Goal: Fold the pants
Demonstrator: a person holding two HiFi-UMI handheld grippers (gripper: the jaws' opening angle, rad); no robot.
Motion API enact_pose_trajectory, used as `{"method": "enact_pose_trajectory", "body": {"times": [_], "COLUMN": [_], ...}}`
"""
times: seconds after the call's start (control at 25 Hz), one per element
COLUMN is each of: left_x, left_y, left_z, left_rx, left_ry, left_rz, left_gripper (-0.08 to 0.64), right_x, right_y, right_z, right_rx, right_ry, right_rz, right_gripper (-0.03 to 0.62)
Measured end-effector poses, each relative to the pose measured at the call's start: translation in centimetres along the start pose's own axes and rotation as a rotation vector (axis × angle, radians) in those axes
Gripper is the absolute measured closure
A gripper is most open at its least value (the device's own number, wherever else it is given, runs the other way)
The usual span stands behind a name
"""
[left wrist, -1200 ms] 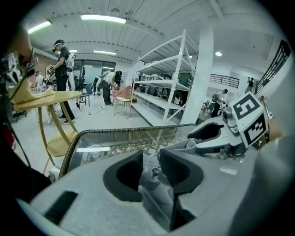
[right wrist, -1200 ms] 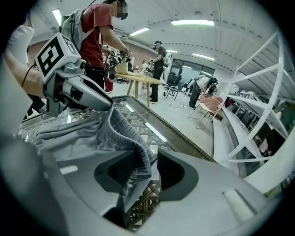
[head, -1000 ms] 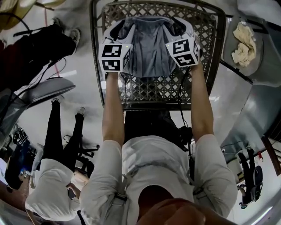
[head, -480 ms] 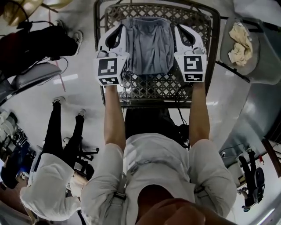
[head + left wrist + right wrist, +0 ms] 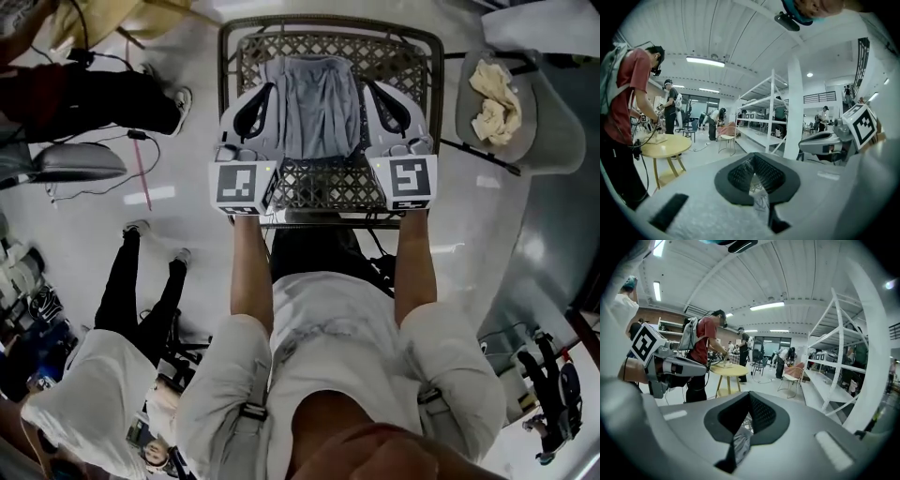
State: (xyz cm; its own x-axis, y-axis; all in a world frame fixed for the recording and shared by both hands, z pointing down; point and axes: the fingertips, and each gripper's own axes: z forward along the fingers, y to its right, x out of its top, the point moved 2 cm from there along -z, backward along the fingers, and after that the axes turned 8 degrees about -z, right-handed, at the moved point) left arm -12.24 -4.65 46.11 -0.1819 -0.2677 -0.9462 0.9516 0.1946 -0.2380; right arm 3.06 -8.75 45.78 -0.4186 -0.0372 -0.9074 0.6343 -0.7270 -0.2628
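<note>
The grey pants (image 5: 311, 105) are folded into a short panel that spans between my two grippers above the metal lattice table (image 5: 328, 183). My left gripper (image 5: 269, 91) is shut on the panel's left edge. A sliver of grey cloth (image 5: 761, 200) shows pinched between its dark pads (image 5: 740, 174) in the left gripper view. My right gripper (image 5: 367, 87) is shut on the right edge, with cloth (image 5: 740, 440) caught between its pads (image 5: 761, 413). Both grippers point nearly level, out across the room.
A grey chair (image 5: 544, 122) holding a crumpled cream cloth (image 5: 492, 94) stands right of the table. A person in dark clothes (image 5: 112, 98) is at the left, another in white (image 5: 94, 403) at the lower left. A round yellow table (image 5: 663, 145) and white shelving (image 5: 764, 117) lie ahead.
Both grippers have closed on the pants' side edges and risen together, lifting the cloth off the lattice table. The pants now look narrower between them.
</note>
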Motion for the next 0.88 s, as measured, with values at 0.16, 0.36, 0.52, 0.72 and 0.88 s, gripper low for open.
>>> {"method": "enact_pose_trajectory", "body": {"times": [0.16,0.36,0.52,0.72,0.88], "left_x": [2.1,3.6,3.9,4.1,4.0], "left_y": [2.3,4.3,5.6,7.1,7.8], "left_z": [-2.7,-4.8,-6.3,-8.0,-8.9], "left_rx": [-0.005,-0.007,-0.012,-0.015,-0.015], "left_ry": [0.020,0.047,0.058,0.060,0.054], "left_rz": [0.002,-0.002,-0.001,0.001,-0.002], "left_gripper": [0.557,0.557,0.557,0.557,0.557], "right_x": [3.0,4.4,4.7,5.3,5.6], "right_y": [-0.9,-2.3,-3.7,-4.6,-4.4], "right_z": [-3.1,-5.9,-7.7,-9.6,-10.5], "right_rx": [0.015,0.054,0.083,0.098,0.096], "right_ry": [0.053,0.106,0.130,0.142,0.145], "right_rz": [0.013,0.050,0.086,0.105,0.112], "right_gripper": [0.584,0.584,0.584,0.585,0.584]}}
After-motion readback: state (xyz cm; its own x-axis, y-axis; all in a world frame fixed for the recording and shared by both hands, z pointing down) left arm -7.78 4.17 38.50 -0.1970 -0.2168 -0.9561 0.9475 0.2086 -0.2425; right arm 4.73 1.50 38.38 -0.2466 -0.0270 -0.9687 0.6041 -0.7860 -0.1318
